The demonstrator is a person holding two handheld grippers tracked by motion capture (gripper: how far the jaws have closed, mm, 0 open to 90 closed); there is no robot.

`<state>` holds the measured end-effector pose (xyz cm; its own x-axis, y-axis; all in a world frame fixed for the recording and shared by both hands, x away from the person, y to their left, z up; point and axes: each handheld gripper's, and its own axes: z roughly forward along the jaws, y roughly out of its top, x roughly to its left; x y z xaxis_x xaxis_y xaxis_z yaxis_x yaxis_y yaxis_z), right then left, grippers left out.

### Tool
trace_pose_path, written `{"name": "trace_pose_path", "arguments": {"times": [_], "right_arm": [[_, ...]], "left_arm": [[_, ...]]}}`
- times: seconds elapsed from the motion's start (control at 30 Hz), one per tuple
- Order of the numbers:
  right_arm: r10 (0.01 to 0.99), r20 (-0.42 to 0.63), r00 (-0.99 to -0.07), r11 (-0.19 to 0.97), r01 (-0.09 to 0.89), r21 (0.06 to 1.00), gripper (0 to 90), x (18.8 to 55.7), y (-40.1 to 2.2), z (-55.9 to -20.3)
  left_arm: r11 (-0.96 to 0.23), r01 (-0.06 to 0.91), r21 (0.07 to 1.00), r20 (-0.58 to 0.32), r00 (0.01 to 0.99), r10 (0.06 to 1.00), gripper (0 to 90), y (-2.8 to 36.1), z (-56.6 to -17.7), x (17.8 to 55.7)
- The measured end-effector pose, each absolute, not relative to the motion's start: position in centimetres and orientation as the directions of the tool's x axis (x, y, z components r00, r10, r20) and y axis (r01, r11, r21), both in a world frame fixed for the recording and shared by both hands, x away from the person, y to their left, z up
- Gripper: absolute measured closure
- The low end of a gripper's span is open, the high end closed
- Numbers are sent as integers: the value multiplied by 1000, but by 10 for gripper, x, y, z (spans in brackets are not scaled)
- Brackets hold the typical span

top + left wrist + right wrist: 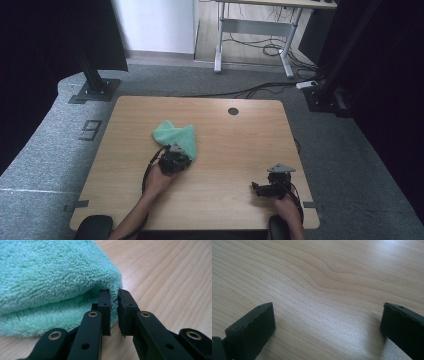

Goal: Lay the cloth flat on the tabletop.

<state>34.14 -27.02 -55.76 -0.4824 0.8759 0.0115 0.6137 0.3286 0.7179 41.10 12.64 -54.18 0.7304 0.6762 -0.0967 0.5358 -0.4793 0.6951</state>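
A mint-green fluffy cloth (175, 136) lies folded on the wooden table (240, 145), left of the middle. My left gripper (183, 155) sits at the cloth's near right edge. In the left gripper view the cloth (55, 277) bulges on the left, and my left gripper (113, 296) has its jaws almost together with a thin fold of the cloth's corner pinched between the pads. My right gripper (256, 189) rests low over the table near the front right. In the right gripper view my right gripper (328, 315) stands wide open over bare wood.
A round cable hole (233, 111) sits near the table's far edge. Black frame posts (92, 75) stand on the grey floor at the far left and far right. A desk frame (255, 30) and loose cables (260, 90) lie beyond the table.
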Motion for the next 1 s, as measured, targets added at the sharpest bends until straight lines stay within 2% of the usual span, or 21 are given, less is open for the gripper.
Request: {"name": "trace_pose_path", "arguments": {"times": [1.0], "right_arm": [[876, 11, -483, 329, 614, 718, 0, 341, -270, -558]], "left_arm": [[-544, 477, 691, -123, 819, 561, 780, 81, -543, 357]]}}
